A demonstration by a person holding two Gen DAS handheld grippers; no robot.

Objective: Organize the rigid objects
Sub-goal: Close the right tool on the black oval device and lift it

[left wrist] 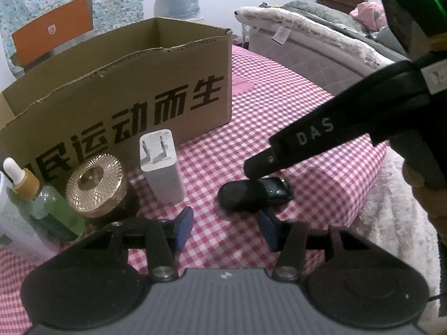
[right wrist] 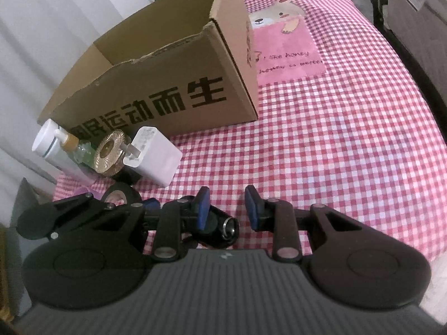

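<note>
Two part-open, empty grippers before the cardboard box (left wrist: 125,83): left gripper (left wrist: 226,230) just short of a black gadget (left wrist: 251,195), right gripper (right wrist: 226,209) with one finger on it.

Open checked cloth (right wrist: 349,145) to the right of the cardboard box (right wrist: 156,83) gives wide free room; box top is open, reachable from above; left front of the box is crowded w/ white charger (left wrist: 162,164), gold-lidded jar (left wrist: 95,187), green dropper bottle (left wrist: 44,203), standing close together; black oval object (left wrist: 251,195) lies mid-cloth, w/ the right gripper (left wrist: 255,167) over it, blocking that approach.
</note>
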